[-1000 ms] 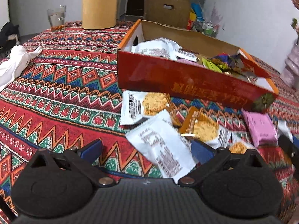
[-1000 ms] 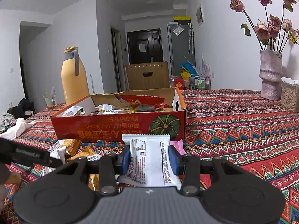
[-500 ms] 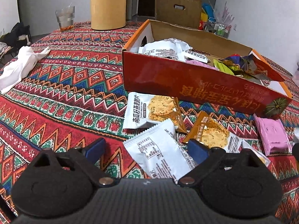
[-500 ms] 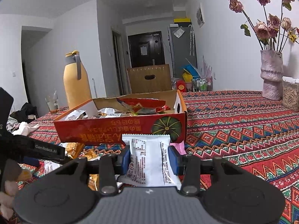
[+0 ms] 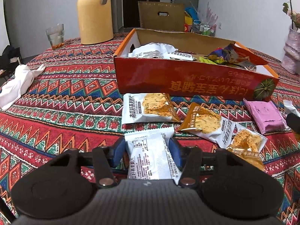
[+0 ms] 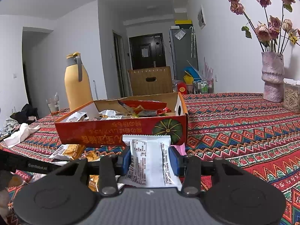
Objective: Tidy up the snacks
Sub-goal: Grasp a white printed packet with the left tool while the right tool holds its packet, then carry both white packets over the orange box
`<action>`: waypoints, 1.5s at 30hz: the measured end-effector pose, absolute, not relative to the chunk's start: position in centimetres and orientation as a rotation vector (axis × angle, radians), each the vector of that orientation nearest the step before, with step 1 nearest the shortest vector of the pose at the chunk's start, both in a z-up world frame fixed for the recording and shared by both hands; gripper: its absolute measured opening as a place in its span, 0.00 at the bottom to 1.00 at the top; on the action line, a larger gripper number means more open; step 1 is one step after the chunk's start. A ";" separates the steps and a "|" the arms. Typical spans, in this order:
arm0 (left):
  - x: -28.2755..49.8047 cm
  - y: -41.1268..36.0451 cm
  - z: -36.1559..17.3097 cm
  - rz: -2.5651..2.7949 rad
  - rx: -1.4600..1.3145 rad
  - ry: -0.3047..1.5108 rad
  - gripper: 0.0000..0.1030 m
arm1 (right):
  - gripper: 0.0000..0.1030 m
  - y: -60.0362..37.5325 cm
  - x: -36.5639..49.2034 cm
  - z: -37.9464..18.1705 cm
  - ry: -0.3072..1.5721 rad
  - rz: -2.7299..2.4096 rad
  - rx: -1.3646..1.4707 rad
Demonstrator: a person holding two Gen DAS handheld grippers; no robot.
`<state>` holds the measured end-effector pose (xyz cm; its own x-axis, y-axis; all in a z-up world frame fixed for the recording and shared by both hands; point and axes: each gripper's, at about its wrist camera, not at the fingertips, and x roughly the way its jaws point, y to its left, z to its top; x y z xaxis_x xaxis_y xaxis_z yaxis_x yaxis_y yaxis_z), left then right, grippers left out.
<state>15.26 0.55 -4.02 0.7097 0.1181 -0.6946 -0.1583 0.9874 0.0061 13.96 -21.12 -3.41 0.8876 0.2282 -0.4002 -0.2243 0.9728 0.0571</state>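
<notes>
Two white snack packets are gripped, one in each pair of tongs. The left tongs (image 5: 148, 149) have just been closing, and their blue pads (image 5: 120, 148) now press the sides of a white packet (image 5: 150, 155) lying on the patterned surface (image 5: 65, 93), its near end hidden behind the gripper body. The right tongs (image 6: 150, 158) are clenched on a second white packet (image 6: 148, 157), which stands up off the surface in front of the red box (image 6: 120, 131); its lower edge is likewise covered. The red box sits open on the surface with wrappers heaped inside (white ones at the left end, dark and coloured ones at the right, too crumpled to tell apart). Just in front of it lie loose snacks: a white-and-orange cracker packet (image 5: 148, 108), an orange packet (image 5: 204, 123) overlapping another at its right, and a pink packet (image 5: 266, 114) near the box's corner. At the right edge of the left view a dark shape is cut off and cannot be made out. Farther back stand a yellow jug (image 5: 94, 13), its top cropped, and a glass (image 5: 55, 36); a white cloth (image 5: 18, 82) lies at the left.
</notes>
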 end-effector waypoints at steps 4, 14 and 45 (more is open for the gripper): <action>15.1 0.7 -3.8 0.142 -0.067 0.758 0.49 | 0.40 -21.1 14.0 -3.4 0.417 0.233 0.007; 14.1 0.4 -1.3 0.098 -0.063 0.689 0.49 | 0.40 -20.2 13.8 -2.9 0.402 0.219 -0.043; 24.6 1.2 8.4 0.081 -0.143 0.437 0.49 | 0.41 -13.9 25.9 3.9 0.264 0.250 -0.079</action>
